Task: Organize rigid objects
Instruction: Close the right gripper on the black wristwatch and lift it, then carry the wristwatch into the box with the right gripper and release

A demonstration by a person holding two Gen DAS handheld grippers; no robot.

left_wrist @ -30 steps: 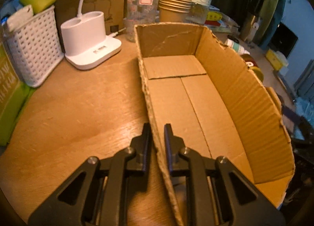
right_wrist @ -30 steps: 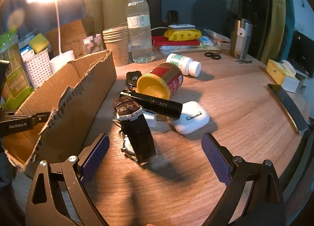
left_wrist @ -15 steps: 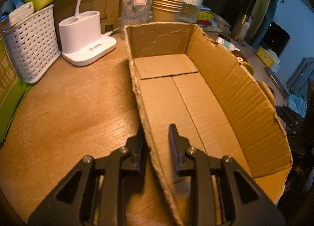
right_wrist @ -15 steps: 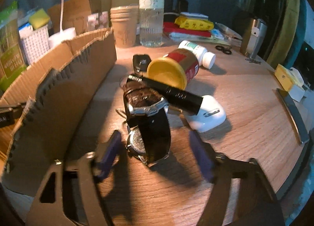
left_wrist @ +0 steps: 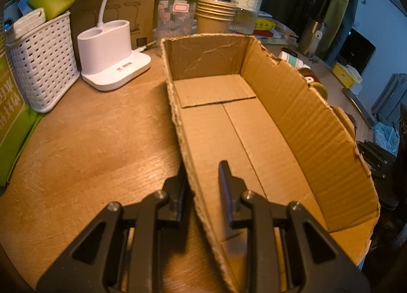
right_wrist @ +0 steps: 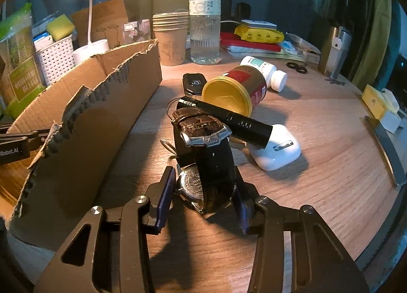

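Note:
An empty cardboard box (left_wrist: 292,104) lies open on the wooden table. My left gripper (left_wrist: 203,168) is shut on its near left wall, one finger outside and one inside. Right of the box (right_wrist: 101,104) is a pile: a black-strapped watch (right_wrist: 206,160), a black flashlight (right_wrist: 229,120) across it, a white earbud case (right_wrist: 277,148), a yellow-lidded jar (right_wrist: 229,94), a car key (right_wrist: 193,83) and a white pill bottle (right_wrist: 264,69). My right gripper (right_wrist: 203,178) is closing, with the watch between its jaws and both pads against the case.
A water bottle (right_wrist: 204,20) and stacked paper cups (right_wrist: 171,38) stand behind the pile. A white basket (left_wrist: 40,64) and a lamp base (left_wrist: 112,56) sit left of the box. A metal tumbler (right_wrist: 335,48) and a yellow box (right_wrist: 376,104) are at the far right.
The right jaws have come in from wide apart to flank the watch, and the gripper has moved closer to it. The left gripper keeps its hold on the box wall.

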